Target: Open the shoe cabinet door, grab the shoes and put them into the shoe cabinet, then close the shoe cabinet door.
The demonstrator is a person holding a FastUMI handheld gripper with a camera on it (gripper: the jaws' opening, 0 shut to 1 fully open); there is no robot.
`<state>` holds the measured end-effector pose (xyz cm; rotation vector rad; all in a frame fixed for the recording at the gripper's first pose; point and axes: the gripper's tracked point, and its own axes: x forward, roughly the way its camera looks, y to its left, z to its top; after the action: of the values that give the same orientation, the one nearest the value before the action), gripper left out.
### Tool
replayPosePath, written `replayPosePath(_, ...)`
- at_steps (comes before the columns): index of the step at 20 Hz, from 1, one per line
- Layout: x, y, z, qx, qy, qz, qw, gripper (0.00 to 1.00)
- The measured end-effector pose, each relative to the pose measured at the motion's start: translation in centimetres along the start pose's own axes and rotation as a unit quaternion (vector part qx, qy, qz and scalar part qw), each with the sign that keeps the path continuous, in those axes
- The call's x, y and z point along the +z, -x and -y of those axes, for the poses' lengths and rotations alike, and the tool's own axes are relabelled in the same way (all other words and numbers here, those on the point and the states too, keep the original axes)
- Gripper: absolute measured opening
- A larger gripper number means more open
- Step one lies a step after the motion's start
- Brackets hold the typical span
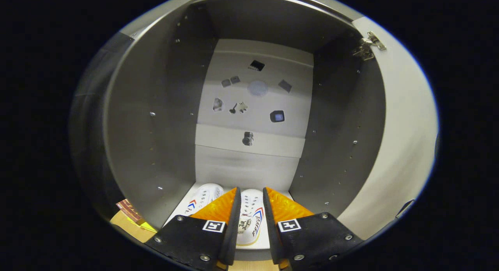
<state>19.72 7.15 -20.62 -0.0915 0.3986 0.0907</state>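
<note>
I look straight into the open shoe cabinet (148, 119), with its grey side walls and a pale back panel (253, 107). Two white shoes with red and blue stripes lie on its floor. One shoe (250, 220) sits in the narrow gap between my fingers, and its sides are hidden behind them. My gripper (251, 190) is closed in on this shoe, with both fingers against it. The other shoe (203, 200) lies just to the left, partly behind the left finger (222, 208).
The cabinet door (405, 126) stands swung open on the right, with a metal hinge (368, 43) at its top. Small dark stickers dot the back panel. A brown cardboard piece (130, 220) lies outside the cabinet at the lower left.
</note>
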Motion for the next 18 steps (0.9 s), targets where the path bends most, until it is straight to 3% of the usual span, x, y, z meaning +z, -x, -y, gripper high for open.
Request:
replayPosePath(5, 0.4, 8.1, 0.5, 0.013, -0.004, 0.021, 1.0, 0.72)
replayPosePath(7, 0.3, 11.2, 1.1, 0.014, 0.0, 0.025, 1.0, 0.82)
replayPosePath(15, -1.3, 21.4, 5.0, 0.025, 0.014, 0.041, 0.999, 0.95)
replayPosePath(18, -1.7, 24.7, 7.8, 0.001, 0.014, 0.054, 0.998, 0.95)
